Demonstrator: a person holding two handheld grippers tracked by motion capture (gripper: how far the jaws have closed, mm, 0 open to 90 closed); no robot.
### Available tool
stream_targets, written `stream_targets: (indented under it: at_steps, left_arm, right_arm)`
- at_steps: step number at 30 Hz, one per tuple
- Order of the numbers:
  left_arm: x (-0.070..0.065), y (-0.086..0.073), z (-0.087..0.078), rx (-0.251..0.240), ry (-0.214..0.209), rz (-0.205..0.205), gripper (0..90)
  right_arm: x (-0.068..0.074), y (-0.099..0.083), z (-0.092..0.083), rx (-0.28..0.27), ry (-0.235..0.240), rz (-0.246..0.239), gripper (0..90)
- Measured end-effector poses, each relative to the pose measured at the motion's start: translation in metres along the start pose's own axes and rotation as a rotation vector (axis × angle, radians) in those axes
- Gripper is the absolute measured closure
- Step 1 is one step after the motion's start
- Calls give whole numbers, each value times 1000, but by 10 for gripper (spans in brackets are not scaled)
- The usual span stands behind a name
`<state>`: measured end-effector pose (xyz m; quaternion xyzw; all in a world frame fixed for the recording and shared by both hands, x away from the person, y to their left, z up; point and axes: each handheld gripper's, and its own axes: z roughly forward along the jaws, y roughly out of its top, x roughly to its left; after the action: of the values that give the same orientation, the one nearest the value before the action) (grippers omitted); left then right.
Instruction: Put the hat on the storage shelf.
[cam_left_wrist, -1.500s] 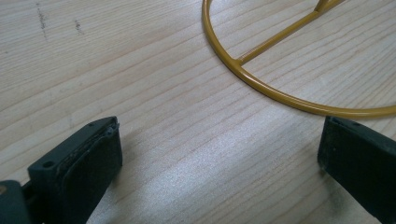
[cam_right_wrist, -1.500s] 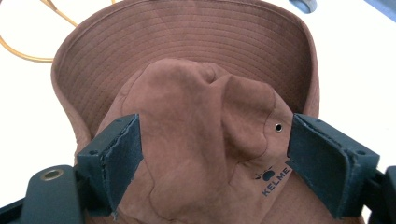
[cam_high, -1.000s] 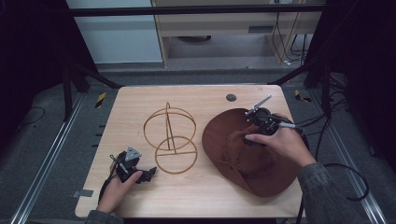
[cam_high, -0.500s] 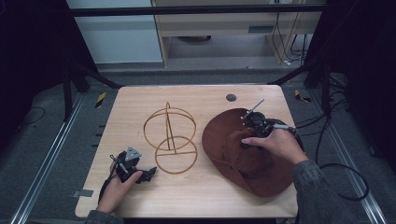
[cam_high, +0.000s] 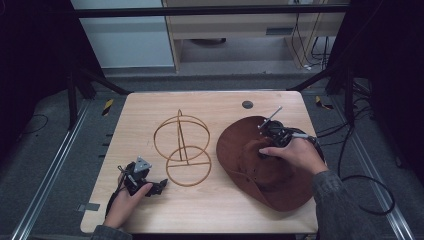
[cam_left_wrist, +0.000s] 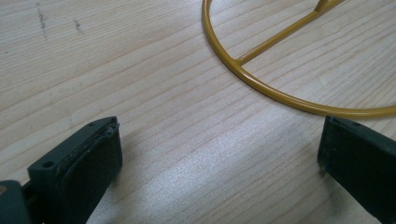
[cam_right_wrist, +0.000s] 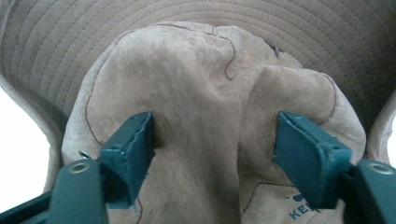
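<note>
Two grippers are at work on the wooden table (cam_high: 210, 105); the right gripper (cam_high: 266, 145) sits on top of the brown hat (cam_high: 260, 170), which lies on the right part of the table, just beside the yellow wire stand (cam_high: 181, 145); the person's right hand (cam_high: 295, 154) holds this gripper over the crown of the hat. In the right gripper view the crown (cam_right_wrist: 210, 121) stands between the two jaws; the jaws have just been closing, and each pad presses into the soft suede at one side of a raised fold, so the right gripper (cam_right_wrist: 215, 154) pinches the crown of the hat. The brim of the hat reaches to the near right edge of the table.

The left gripper (cam_high: 150, 187) rests low at the near left part of the table, in the left hand (cam_high: 125, 202); in the left gripper view its jaws stand wide apart with only bare wood between them, and the left gripper (cam_left_wrist: 219, 158) holds nothing. The lower ring of the wire stand (cam_left_wrist: 280, 93) lies just beyond its jaws, near the right one; whether it touches the ring one cannot tell.
</note>
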<state>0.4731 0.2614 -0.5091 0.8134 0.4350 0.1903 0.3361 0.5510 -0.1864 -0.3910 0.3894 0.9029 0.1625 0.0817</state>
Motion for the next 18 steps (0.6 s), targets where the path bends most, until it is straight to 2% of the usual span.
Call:
stream_targets:
  at_steps: [1, 2, 3, 5, 6, 7, 8, 9, 11, 12, 14, 18]
  left_arm:
    - [0, 0, 0, 0, 0, 0, 0]
    - [0, 0, 0, 0, 0, 0, 0]
    - [0, 0, 0, 0, 0, 0, 0]
    - [0, 0, 0, 0, 0, 0, 0]
    - [0, 0, 0, 0, 0, 0, 0]
    - [0, 0, 0, 0, 0, 0, 0]
    - [0, 0, 0, 0, 0, 0, 0]
    - [0, 0, 0, 0, 0, 0, 0]
    - [0, 0, 0, 0, 0, 0, 0]
    - [0, 0, 0, 0, 0, 0, 0]
    - [0, 0, 0, 0, 0, 0, 0]
    - [0, 0, 0, 0, 0, 0, 0]
  right_arm:
    - [-1, 0, 0, 4, 2, 2, 337]
    - [-1, -1, 1, 8, 1, 13, 404]
    - [-1, -1, 1, 8, 1, 13, 404]
    - [-3, -1, 2, 12, 12, 14, 478]
    - [-3, -2, 3, 10, 26, 15, 581]
    - [-4, -2, 4, 11, 30, 6, 632]
    - [-4, -2, 4, 11, 30, 6, 632]
    - [-4, -3, 5, 17, 36, 11, 739]
    - [-5, -4, 6, 18, 45, 7, 772]
    - [-5, -5, 6, 12, 57, 7, 842]
    - [-6, -6, 6, 4, 63, 8, 879]
    - [-8, -9, 4, -17, 81, 15, 891]
